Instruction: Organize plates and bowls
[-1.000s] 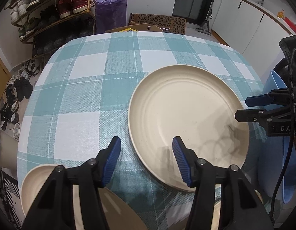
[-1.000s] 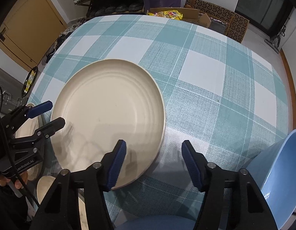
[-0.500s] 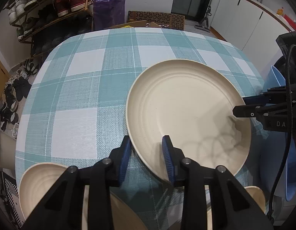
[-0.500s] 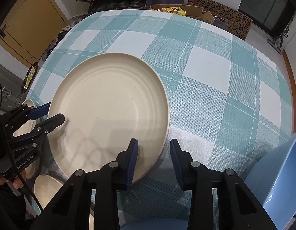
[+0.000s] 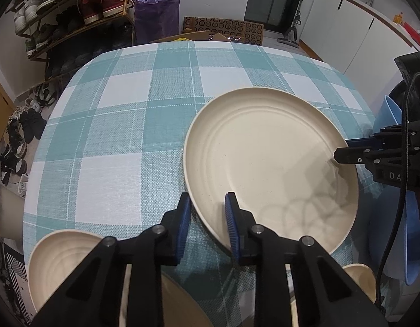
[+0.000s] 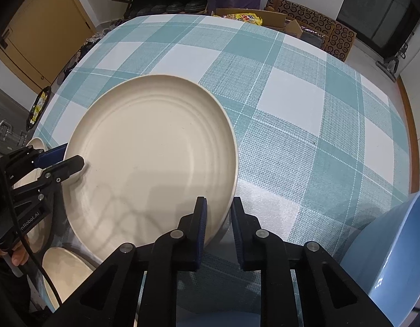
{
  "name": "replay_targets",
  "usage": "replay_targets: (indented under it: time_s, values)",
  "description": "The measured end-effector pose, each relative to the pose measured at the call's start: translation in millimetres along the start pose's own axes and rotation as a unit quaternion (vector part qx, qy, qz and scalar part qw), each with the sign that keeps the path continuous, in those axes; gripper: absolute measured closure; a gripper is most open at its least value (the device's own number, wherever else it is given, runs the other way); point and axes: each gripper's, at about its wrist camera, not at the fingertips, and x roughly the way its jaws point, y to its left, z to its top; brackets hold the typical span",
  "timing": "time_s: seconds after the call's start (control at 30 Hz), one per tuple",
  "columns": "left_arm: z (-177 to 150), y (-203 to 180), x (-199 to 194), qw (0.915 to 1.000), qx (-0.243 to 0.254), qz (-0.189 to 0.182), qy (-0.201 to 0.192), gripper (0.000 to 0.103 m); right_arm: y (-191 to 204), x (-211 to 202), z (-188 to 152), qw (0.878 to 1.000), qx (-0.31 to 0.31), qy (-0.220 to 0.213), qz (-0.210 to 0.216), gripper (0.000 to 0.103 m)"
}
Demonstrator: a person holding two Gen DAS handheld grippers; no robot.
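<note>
Checked tablecloth [image 5: 122, 141]; shoe rack [image 5: 73, 13]; purple bag [image 5: 158, 13].

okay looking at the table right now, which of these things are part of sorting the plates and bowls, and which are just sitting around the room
Part of the job:
- large cream plate, its rim pinched by the left gripper and the right gripper
- smaller cream dish at the near table edge
- blue bowl

Just lying about:
- shoe rack
- purple bag
- patterned cardboard boxes

A table under a teal-and-white checked cloth [image 5: 122, 141] carried a large cream round plate [image 5: 267, 163] near its right edge.
</note>
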Motion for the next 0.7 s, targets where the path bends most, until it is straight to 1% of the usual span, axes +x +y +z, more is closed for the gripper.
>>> replay_targets:
  time_s: [0.33, 0.7]
  values:
    - [-0.3, 0.1, -8.2, 0.9999, -0.001, 0.003, -0.011, 0.079, 4.2, -9.6, -3.0, 1.0, -0.013, -0.02, -0.016, 0.088]
    - [-2.7, 4.4, -25.5, 0.9992, -0.017, 0.001, -0.036, 0.079, 12.0, -25.1, -9.0, 0.998, -0.024, -0.06, -0.019, 0.088]
